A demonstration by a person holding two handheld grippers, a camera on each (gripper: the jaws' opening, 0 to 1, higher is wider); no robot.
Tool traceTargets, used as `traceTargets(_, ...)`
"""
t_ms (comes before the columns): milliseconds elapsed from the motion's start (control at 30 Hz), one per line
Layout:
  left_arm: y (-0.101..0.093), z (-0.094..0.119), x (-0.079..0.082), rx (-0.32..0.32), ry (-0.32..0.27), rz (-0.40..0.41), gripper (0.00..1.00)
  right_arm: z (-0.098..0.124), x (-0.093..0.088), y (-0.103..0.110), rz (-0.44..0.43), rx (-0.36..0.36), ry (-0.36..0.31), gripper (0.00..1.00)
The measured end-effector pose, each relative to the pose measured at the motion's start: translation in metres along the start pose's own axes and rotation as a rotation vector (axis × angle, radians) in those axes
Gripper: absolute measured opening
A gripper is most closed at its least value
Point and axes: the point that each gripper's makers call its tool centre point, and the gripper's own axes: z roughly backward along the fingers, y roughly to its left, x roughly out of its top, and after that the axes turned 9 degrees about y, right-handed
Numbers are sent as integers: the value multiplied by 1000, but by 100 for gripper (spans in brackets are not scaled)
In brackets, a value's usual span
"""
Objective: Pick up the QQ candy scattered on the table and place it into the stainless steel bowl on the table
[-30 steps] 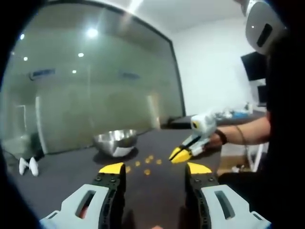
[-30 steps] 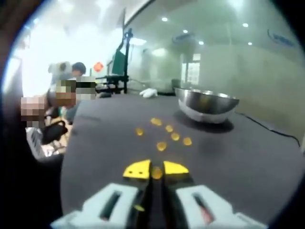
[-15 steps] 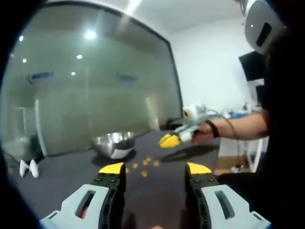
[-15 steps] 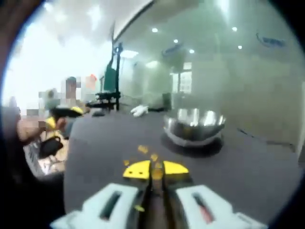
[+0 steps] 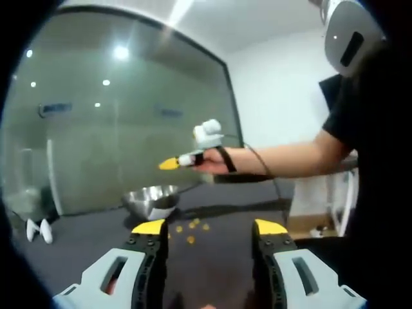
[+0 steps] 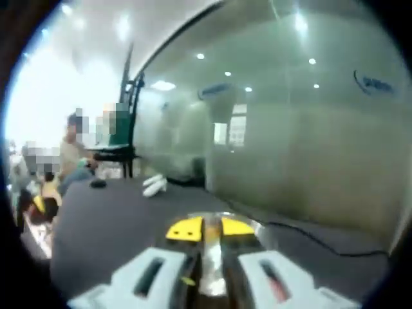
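My right gripper [image 6: 210, 228], jaws nearly closed with any QQ candy between them impossible to confirm, hangs directly above the stainless steel bowl [image 5: 151, 200] near the table's [image 5: 219, 251] far edge, while my left gripper [image 5: 209, 226], wide open and empty, points at the loose candies [image 5: 191, 230] lying just beside the bowl.

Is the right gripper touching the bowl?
Apart. In the left gripper view the right gripper hangs in the air well above the bowl.

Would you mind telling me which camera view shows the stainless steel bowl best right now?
The left gripper view: the stainless steel bowl sits whole on the dark table, with the right gripper above it. In the right gripper view, only a blurred strip of it peeks out behind that gripper's closed yellow tips.
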Motion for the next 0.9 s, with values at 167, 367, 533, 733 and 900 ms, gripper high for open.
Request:
traceTargets(167, 1, 0, -1, -3, 0, 1, 53, -17, -9, -11, -58, -10, 24, 24)
traceTargets(367, 2, -1, -4, -9, 0, 8, 53, -10, -5, -11, -81, -17, 7, 19)
traceTargets(533, 3, -1, -5, -11, 0, 7, 53, -2, -3, -11, -76, -9, 0, 19)
traceTargets(733, 2, -1, -5, -15, 1, 6, 53, 26, 8, 3, -65, -9, -30, 19)
traceTargets(900, -3, -3, -1, -41, -23, 18, 53, 62, 29, 31, 57, 43, -109, 20)
